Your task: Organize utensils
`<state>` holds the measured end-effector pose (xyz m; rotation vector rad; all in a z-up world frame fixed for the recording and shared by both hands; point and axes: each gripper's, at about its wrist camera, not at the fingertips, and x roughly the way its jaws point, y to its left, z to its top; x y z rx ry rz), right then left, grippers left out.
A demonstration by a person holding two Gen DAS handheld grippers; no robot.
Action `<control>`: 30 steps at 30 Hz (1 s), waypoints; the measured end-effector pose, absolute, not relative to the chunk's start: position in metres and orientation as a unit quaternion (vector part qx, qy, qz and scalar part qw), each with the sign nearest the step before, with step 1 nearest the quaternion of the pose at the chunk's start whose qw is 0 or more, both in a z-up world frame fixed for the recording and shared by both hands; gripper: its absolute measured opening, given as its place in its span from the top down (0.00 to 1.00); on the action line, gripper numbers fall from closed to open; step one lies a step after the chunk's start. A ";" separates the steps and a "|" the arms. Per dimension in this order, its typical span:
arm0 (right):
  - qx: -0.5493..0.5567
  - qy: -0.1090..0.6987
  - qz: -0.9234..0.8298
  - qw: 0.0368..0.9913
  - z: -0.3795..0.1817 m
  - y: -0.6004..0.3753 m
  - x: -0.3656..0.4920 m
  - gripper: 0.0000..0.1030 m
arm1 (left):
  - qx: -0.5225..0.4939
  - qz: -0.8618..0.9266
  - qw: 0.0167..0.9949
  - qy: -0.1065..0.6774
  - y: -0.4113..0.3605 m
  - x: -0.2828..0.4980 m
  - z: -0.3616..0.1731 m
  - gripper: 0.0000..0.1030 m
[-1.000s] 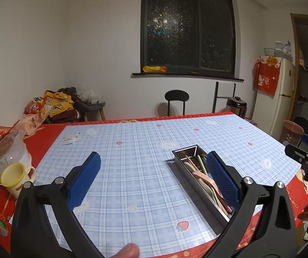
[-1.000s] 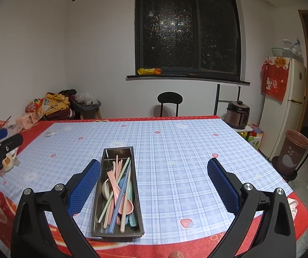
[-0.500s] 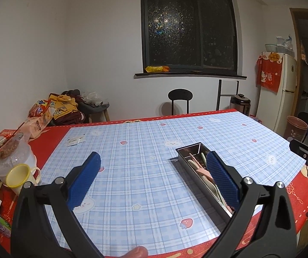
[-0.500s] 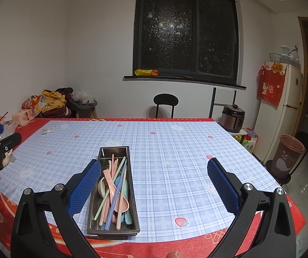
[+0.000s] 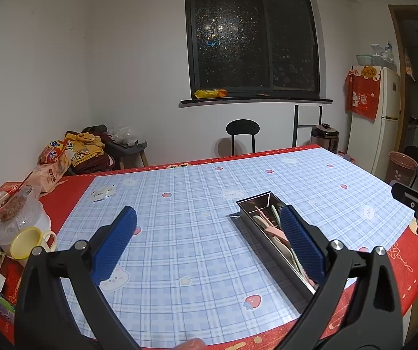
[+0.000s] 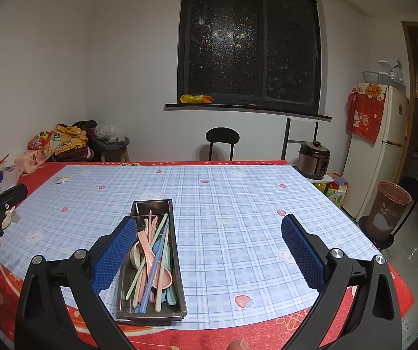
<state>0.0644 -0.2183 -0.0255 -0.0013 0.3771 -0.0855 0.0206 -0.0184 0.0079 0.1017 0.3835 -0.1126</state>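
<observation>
Right wrist view showed the metal tray lying lengthwise near the front edge of the table, on the blue checked cloth, just beside and partly behind the left finger of the right gripper. I found that gripper spread wide and holding nothing. The left gripper was likewise spread wide and empty, raised above the cloth, with the same tray partly hidden behind its right-hand finger.

I judged the task to be at or near its end. Every utensil I could find was inside the tray: pastel chopsticks in green, pink, blue and cream, and at least two spoons, one pink and one pale. No loose utensil lay on the cloth in either view. What remained, if anything, was tidying: the pieces sat in a crossed, overlapping heap rather than in rows, mostly pointing along the tray.

The tray itself looked narrow, shiny and undivided. A yellow mug and food packets stood well apart at the left edge.
</observation>
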 end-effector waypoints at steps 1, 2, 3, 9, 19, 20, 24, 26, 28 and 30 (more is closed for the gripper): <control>0.000 0.188 -0.043 0.981 -0.025 -0.219 0.064 0.06 | 0.051 -0.056 0.979 0.191 -0.019 0.021 0.008 0.06; -0.001 0.188 -0.045 0.981 -0.025 -0.219 0.064 0.06 | 0.052 -0.055 0.979 0.191 -0.019 0.021 0.008 0.06; -0.001 0.188 -0.046 0.981 -0.025 -0.218 0.065 0.06 | 0.053 -0.054 0.979 0.191 -0.019 0.021 0.008 0.06; -0.002 0.189 -0.049 0.981 -0.027 -0.218 0.064 0.06 | 0.054 -0.052 0.979 0.191 -0.019 0.021 0.008 0.06; -0.004 0.191 -0.056 0.980 -0.029 -0.222 0.064 0.06 | 0.058 -0.051 0.978 0.196 -0.019 0.021 0.007 0.06; -0.004 0.192 -0.057 0.980 -0.029 -0.222 0.065 0.06 | 0.058 -0.051 0.977 0.197 -0.019 0.022 0.007 0.06; -0.006 0.195 -0.061 0.979 -0.031 -0.223 0.066 0.06 | 0.061 -0.049 0.977 0.200 -0.020 0.023 0.005 0.06; -0.006 0.197 -0.063 0.978 -0.032 -0.223 0.066 0.06 | 0.062 -0.049 0.976 0.201 -0.021 0.023 0.005 0.06; -0.006 0.198 -0.065 0.978 -0.033 -0.224 0.067 0.06 | 0.063 -0.049 0.976 0.202 -0.021 0.024 0.004 0.06; -0.006 0.199 -0.066 0.978 -0.033 -0.224 0.068 0.06 | 0.064 -0.049 0.976 0.203 -0.022 0.024 0.003 0.06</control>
